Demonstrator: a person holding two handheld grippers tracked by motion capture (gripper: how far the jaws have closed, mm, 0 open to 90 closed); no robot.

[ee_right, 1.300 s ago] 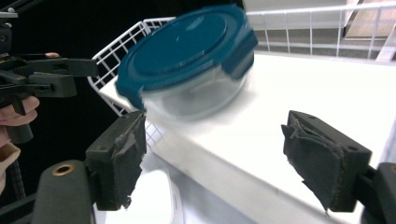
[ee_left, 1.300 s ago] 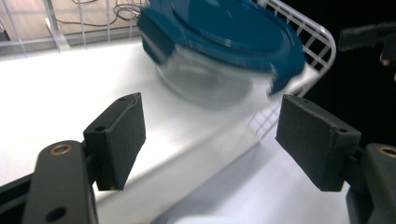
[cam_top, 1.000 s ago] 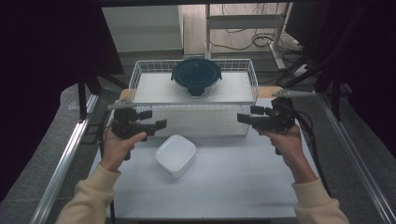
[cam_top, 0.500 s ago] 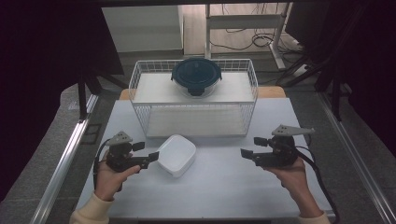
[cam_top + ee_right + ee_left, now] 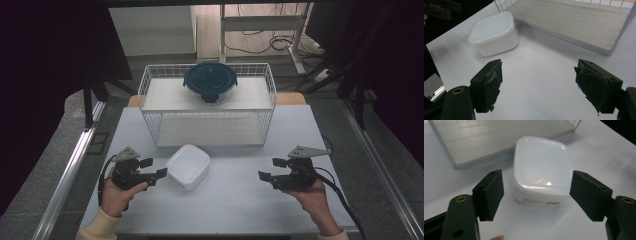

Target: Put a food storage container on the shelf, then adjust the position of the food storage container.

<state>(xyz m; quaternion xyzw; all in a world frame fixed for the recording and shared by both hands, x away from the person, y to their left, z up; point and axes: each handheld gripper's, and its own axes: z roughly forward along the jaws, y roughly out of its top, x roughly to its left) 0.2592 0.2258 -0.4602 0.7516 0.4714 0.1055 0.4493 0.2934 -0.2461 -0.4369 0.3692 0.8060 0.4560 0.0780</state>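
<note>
Left tool (image 5: 155, 169) beside lidded white container (image 5: 188, 166)

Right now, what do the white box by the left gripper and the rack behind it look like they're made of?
White box: likely plastic, smooth and semi-glossy; light reflects off its lid, and a printed label sits on its side. Rack: thin white-coated wire mesh, probably metal, with pale matte shelf boards.

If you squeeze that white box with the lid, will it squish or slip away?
The white lidded box looks like rigid plastic, so it probably keeps its shape. Its glossy sides and rounded corners may slide between the pads of the left hand-held gripper. It sits low and flat on the table, so it would likely scoot rather than tip.
</note>
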